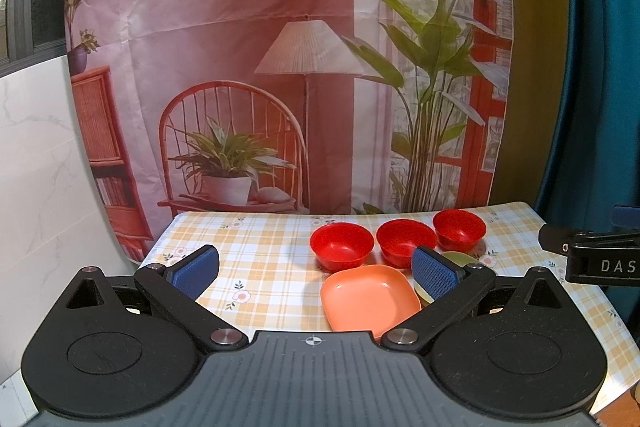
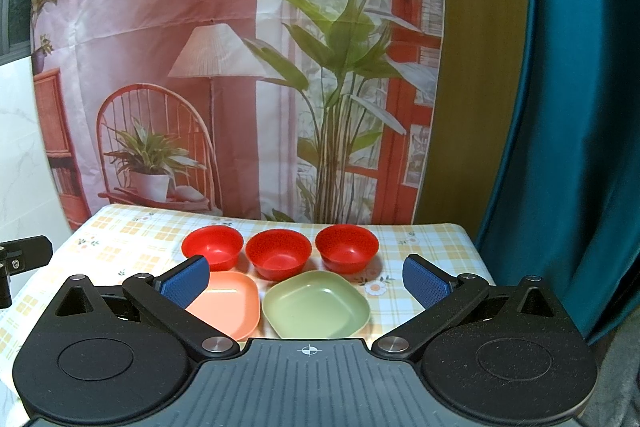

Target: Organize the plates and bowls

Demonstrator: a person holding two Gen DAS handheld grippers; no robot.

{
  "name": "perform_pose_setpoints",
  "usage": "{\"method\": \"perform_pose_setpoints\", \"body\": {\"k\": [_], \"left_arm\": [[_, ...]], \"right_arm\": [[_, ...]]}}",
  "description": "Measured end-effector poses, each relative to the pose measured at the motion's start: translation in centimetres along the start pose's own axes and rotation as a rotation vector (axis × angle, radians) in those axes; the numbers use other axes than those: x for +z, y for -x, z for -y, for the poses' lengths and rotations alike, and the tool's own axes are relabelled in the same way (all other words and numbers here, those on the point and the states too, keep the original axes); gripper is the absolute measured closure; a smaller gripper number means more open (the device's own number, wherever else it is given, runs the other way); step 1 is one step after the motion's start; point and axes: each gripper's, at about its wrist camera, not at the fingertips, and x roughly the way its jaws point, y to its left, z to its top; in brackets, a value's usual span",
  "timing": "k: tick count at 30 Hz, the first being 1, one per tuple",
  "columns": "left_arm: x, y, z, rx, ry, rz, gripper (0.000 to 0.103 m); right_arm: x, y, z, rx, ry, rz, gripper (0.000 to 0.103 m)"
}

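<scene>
- A printed backdrop (image 2: 200, 67) of a room with a lamp, a chair and plants hangs behind the counter; a teal curtain (image 2: 560, 107) hangs to its right.
- The counter (image 2: 120, 235) wears a yellow plaid cloth with small flowers.
- The left gripper (image 1: 316, 271) hangs above the near edge of the counter, its blue pads spread wide with nothing between them.
- The right gripper (image 2: 306, 279) hangs likewise over the near edge, jaws spread wide and empty; the two plates show between its fingers.
- A green plate (image 2: 316, 305), square with rounded corners, lies near the front of the counter, right of the orange one and just beside it.
- An orange plate (image 2: 230, 301) of the same shape lies to its left; the left finger of the right gripper hides its near left corner.
- Three red bowls stand upright in a row just behind the plates: left bowl (image 2: 213, 246), middle bowl (image 2: 278, 253), right bowl (image 2: 347, 247), close together; whether they touch I cannot tell.
</scene>
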Motion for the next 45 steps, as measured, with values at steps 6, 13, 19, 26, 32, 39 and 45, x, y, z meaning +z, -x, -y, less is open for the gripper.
{"method": "perform_pose_setpoints", "body": {"k": [6, 13, 19, 26, 32, 39, 45], "left_arm": [[-0.09, 0.22, -0.04, -0.001, 0.000, -0.001, 0.000], [-0.10, 0.19, -0.04, 0.000, 0.000, -0.001, 0.000], [-0.11, 0.19, -0.06, 0.000, -0.001, -0.001, 0.000], [-0.11, 0.19, -0.06, -0.001, 0.000, -0.001, 0.000], [-0.10, 0.19, -0.06, 0.000, 0.000, -0.001, 0.000], [-0.15, 0.26, 0.04, 0.001, 0.000, 0.000, 0.000], [-0.40, 0.08, 0.17, 0.006, -0.001, 0.003, 0.000]], "right_arm": [[0.00, -0.02, 0.02, 0.000, 0.000, -0.001, 0.000], [-0.02, -0.05, 0.05, 0.001, -0.001, -0.001, 0.000], [-0.01, -0.05, 0.06, 0.000, -0.002, -0.001, 0.000], [-0.02, -0.07, 0.04, 0.001, -0.001, 0.000, 0.000], [-0.02, -0.06, 0.02, 0.001, -0.002, 0.000, 0.000], [-0.02, -0.01, 0.01, 0.001, -0.003, 0.000, 0.000], [-0.05, -0.03, -0.01, 0.008, -0.007, 0.005, 0.000]]}}
